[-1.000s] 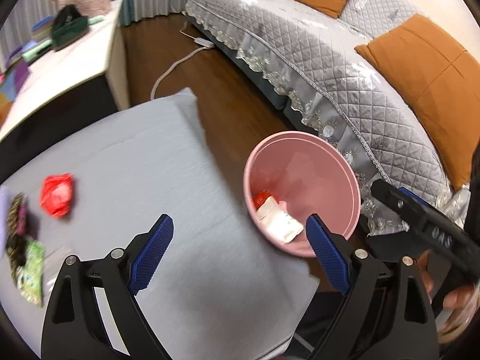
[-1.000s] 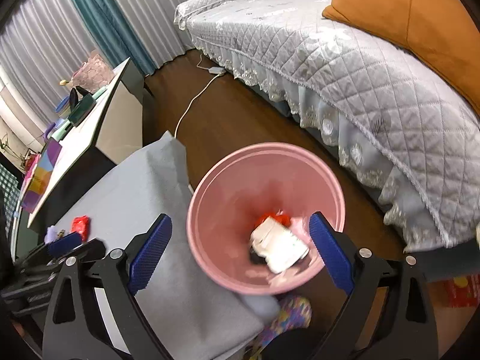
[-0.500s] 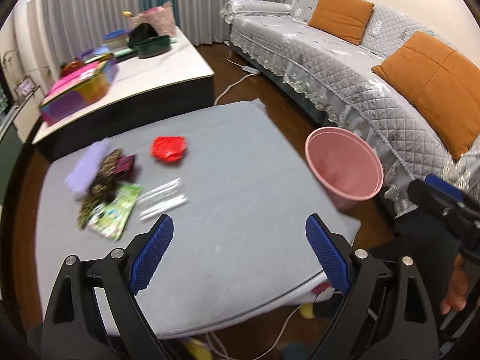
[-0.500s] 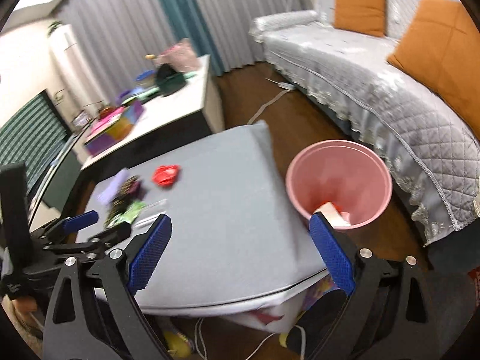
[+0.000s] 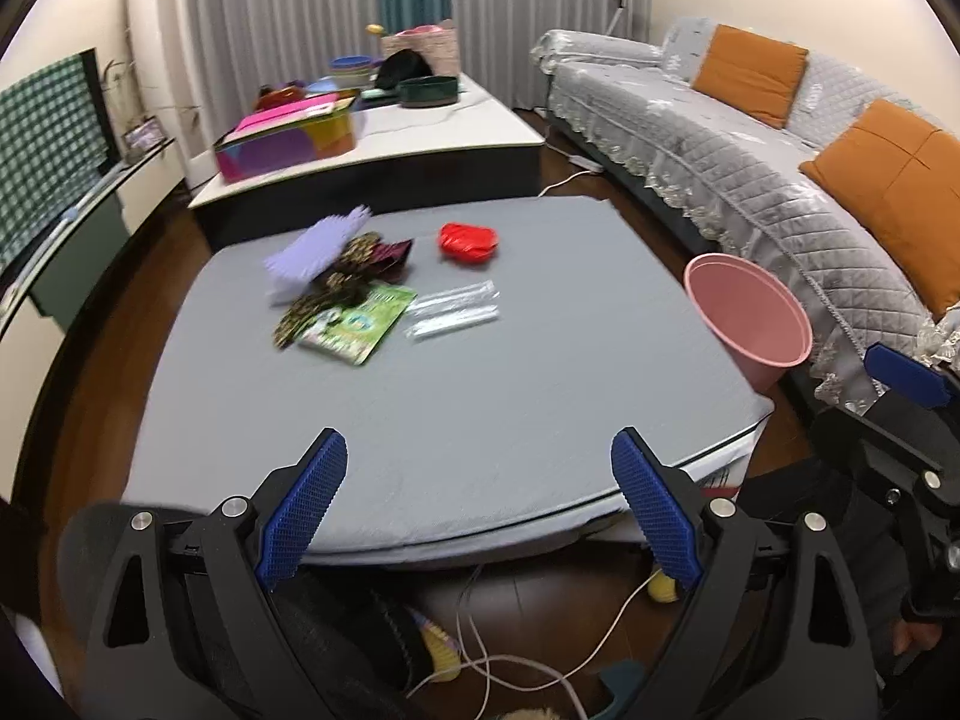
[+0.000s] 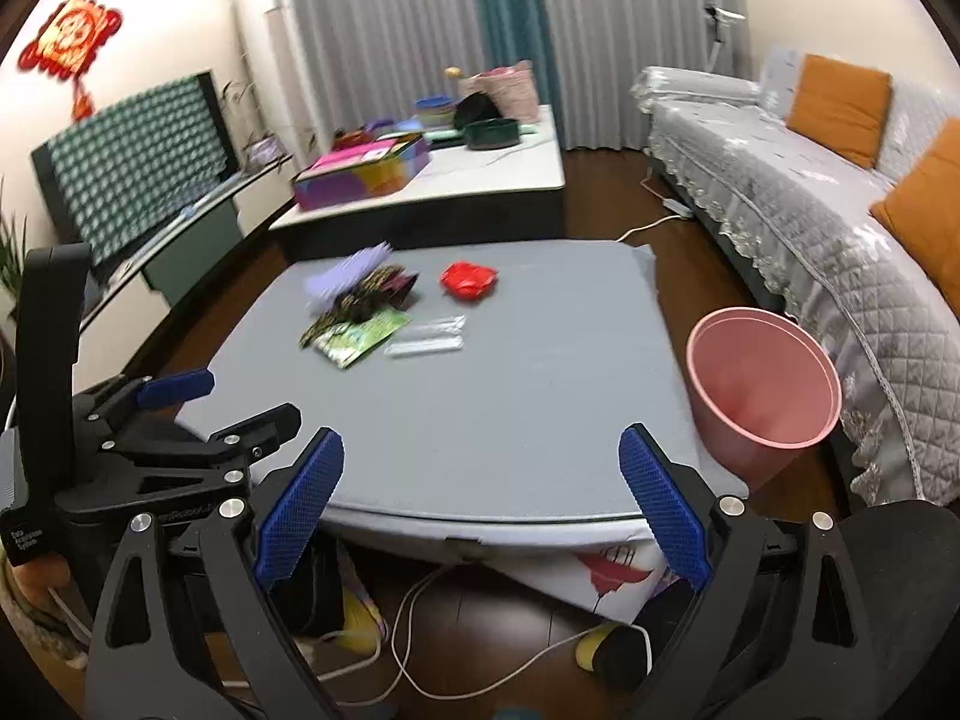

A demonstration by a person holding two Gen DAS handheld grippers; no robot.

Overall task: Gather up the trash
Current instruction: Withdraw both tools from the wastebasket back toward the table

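A pink bin (image 5: 750, 318) (image 6: 762, 378) stands on the floor at the right edge of the grey table (image 5: 480, 408) (image 6: 528, 408). On the table's far part lie a red wrapper (image 5: 468, 241) (image 6: 468, 281), a clear plastic sleeve (image 5: 456, 313) (image 6: 429, 336), a green packet (image 5: 360, 324) (image 6: 360, 336), a dark patterned wrapper (image 5: 354, 270) and a lilac piece (image 5: 312, 252). My left gripper (image 5: 480, 510) is open and empty, held back over the table's near edge. My right gripper (image 6: 480, 510) is open and empty too. The left gripper also shows in the right wrist view (image 6: 198, 408).
A grey quilted sofa (image 5: 780, 168) with orange cushions runs along the right, close behind the bin. A low white table (image 5: 384, 138) with boxes and bowls stands beyond the grey table. Cables (image 6: 420, 600) lie on the floor under the near edge.
Both grippers have pulled back and up from over the pink bin to the table's near side. The whole table and the trash on it have come into view.
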